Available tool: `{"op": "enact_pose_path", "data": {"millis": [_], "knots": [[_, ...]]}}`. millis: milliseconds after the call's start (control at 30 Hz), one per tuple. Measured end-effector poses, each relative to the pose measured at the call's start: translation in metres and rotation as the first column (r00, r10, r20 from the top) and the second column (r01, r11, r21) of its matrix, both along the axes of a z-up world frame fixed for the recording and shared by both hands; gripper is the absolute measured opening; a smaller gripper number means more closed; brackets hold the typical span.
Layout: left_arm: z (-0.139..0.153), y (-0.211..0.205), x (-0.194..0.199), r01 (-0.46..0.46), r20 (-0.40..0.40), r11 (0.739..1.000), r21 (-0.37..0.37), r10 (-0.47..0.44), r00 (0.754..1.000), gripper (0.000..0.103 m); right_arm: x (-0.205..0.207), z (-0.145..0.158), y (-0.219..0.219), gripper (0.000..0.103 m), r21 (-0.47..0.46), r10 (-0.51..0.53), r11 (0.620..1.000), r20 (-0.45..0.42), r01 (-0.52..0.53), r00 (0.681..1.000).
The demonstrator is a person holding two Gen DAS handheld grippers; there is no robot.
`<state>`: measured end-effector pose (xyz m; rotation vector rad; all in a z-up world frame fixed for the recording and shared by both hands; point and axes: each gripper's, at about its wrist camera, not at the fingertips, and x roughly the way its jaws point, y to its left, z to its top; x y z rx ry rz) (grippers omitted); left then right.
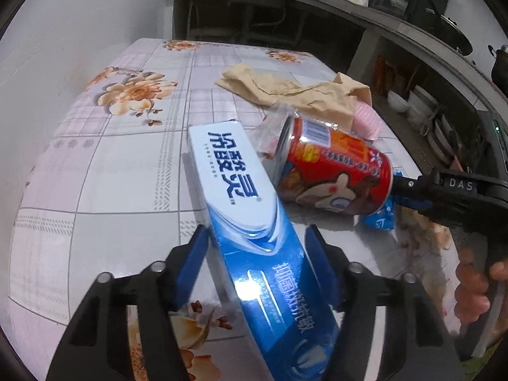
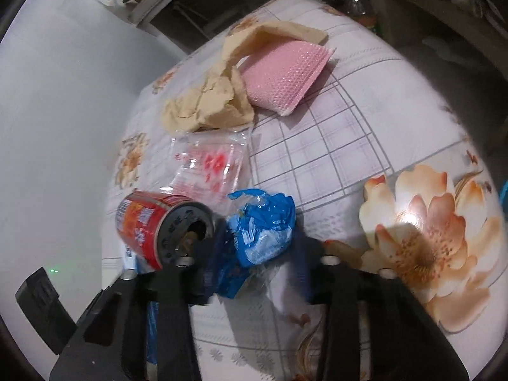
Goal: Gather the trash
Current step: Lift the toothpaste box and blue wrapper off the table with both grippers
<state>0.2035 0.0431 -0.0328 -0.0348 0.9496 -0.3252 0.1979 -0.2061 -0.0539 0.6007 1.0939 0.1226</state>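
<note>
Left wrist view: your left gripper [image 1: 258, 266] has its fingers [image 1: 190, 270] on either side of the blue-and-white toothpaste box [image 1: 244, 222], which lies on the bench [image 1: 95, 174] running from near to far. The left pad touches the box's edge; a gap shows at the right pad, so the fingers stand apart around it rather than clamped. Just right of the box a red can [image 1: 333, 171] lies on its side, a clear plastic bag [image 1: 270, 130] behind it. Farther off rest crumpled tan paper [image 1: 285, 90] and a pink bubble mailer [image 1: 368, 120].

In the right wrist view, your right gripper [image 2: 257, 273] straddles the crumpled blue wrapper [image 2: 263, 231], which sits just right of the can's open end. Blur smears the fingers [image 2: 301, 273], so you cannot tell whether they press the wrapper.
</note>
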Motion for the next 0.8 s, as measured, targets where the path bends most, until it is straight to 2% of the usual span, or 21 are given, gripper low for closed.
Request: {"op": "enact_pose_path", "data": {"millis": [100,200,367,533,667,767,800], "knots": [[0.000,0.005,-0.004,0.001,0.003,1.000,-0.013,-0.001,1.000,0.057,-0.004,0.000,-0.001,0.022,-0.008,0.015,1.000,0.009,-0.014,1.000],[0.001,0.010,-0.016,0.021,-0.011,1.000,-0.016,-0.021,1.000,0.056,-0.006,0.002,0.002,0.021,-0.014,0.029,0.999,0.015,-0.029,0.999],[0.005,0.022,-0.049,0.064,-0.051,0.998,-0.010,-0.064,0.997,0.054,-0.042,0.014,-0.004,0.021,-0.088,0.102,0.991,0.020,-0.100,0.995],[0.009,0.032,-0.087,0.122,-0.117,0.991,-0.056,-0.128,0.985,0.054,-0.088,0.019,-0.001,0.021,-0.195,0.200,0.960,-0.017,-0.199,0.980],[0.010,0.030,-0.100,0.124,-0.123,0.991,-0.041,-0.128,0.984,0.055,-0.113,0.018,0.005,0.030,-0.223,0.223,0.949,-0.013,-0.221,0.975],[0.008,0.027,-0.098,0.096,-0.108,0.995,-0.023,-0.097,0.989,0.058,-0.120,0.015,0.008,0.046,-0.237,0.199,0.952,0.002,-0.193,0.980],[0.007,0.026,-0.096,0.089,-0.103,0.996,-0.018,-0.090,0.991,0.058,-0.122,0.014,0.008,0.048,-0.225,0.190,0.957,0.006,-0.183,0.982]]}}
